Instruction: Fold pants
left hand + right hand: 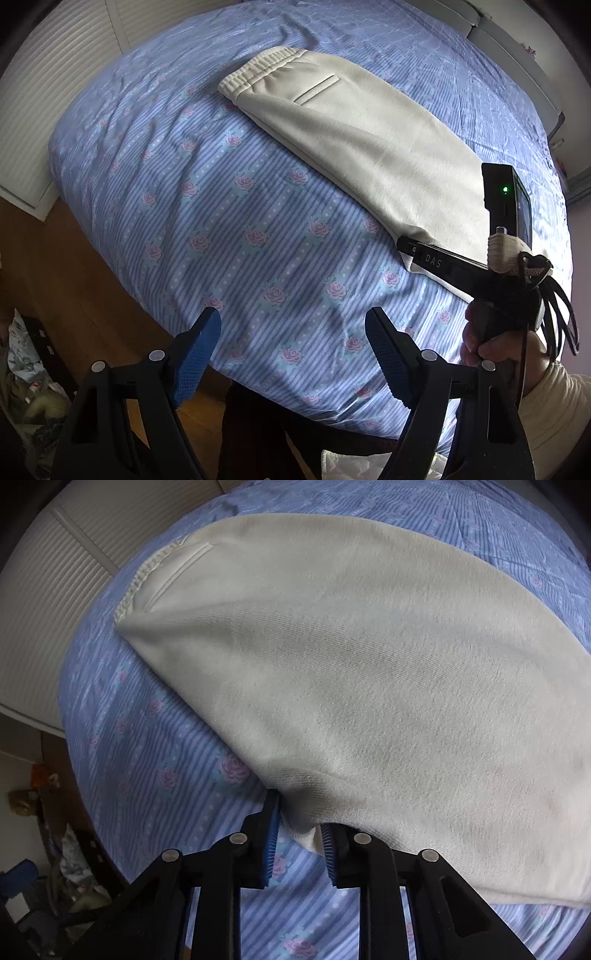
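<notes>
Cream pants (354,136) lie folded lengthwise on the bed, waistband (258,66) at the far left, leg ends near the right. My left gripper (293,332) is open and empty, hovering over the bed's near edge, apart from the pants. In the right wrist view the pants (369,664) fill the frame. My right gripper (299,823) has its blue pads (271,834) around the near corner of the leg hem, a fold of cream cloth between them; the jaws stand narrowly apart. The right gripper's body (461,266) shows at the leg end in the left wrist view.
The bed has a blue striped cover with pink roses (221,221). White slatted closet doors (44,110) stand at the left. Wooden floor (92,302) and clutter (29,387) lie below left. White furniture (517,55) stands at the far right.
</notes>
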`<state>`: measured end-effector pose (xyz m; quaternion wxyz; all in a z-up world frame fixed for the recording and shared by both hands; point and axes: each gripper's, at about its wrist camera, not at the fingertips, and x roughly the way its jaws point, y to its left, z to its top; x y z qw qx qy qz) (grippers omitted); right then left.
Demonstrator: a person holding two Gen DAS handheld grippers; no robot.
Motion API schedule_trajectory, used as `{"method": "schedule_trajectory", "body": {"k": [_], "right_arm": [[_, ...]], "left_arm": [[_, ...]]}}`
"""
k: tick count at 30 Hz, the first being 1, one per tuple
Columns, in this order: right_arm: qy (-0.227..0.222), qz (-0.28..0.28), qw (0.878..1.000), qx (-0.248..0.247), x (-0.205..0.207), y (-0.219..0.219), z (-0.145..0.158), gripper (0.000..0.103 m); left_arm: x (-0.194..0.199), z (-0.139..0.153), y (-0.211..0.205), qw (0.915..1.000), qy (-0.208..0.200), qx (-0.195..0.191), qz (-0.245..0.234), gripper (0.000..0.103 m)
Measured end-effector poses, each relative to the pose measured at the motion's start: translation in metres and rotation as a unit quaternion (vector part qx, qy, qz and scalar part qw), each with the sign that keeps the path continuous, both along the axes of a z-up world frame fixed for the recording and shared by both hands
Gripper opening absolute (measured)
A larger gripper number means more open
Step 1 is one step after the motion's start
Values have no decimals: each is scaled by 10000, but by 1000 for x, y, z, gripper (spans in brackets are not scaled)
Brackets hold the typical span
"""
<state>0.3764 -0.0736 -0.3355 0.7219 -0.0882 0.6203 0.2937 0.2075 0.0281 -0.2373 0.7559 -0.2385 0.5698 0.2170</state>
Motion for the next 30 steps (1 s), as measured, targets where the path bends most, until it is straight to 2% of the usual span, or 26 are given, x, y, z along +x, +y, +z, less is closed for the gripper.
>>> {"method": "schedule_trajectory", "body": {"k": [2, 5, 6, 9, 11, 14, 16, 19, 24, 30], "right_arm": [[118, 67, 9999, 94, -4, 1, 10, 13], [-70, 313, 9992, 249, -21, 3, 33, 13], [-31, 368, 9991, 229, -23, 3, 30, 13], [482, 356, 9982, 2, -16, -1, -1, 13], [548, 400, 9977, -52, -15, 0, -2, 17], [678, 389, 9969, 34, -16, -2, 19, 32], [862, 273, 9954, 315, -18, -8, 41, 47], [655, 185, 9963, 515, -25, -16, 79, 63], [196, -102, 9988, 444, -19, -11, 120, 63], [-116, -967, 9939, 510, 4, 18, 151, 63]], "left_arm": [[-3, 2, 0, 10000, -6, 66, 52, 80], [-5, 1, 3, 9997, 46, 66, 231, 80], [-5, 0, 5, 9996, 76, 16, 286, 80], [0, -1, 10, 9993, 143, -44, 334, 80], [3, 4, 15, 9994, 163, 3, 295, 80], [10, 16, 26, 9997, 104, 104, 175, 80], [14, 26, 37, 9998, 17, 170, 61, 80], [22, 40, 58, 9993, -248, 220, -163, 83], [46, 49, 102, 9952, -543, 195, -786, 84], [95, 51, 165, 9811, -896, 164, -1709, 84]]}}
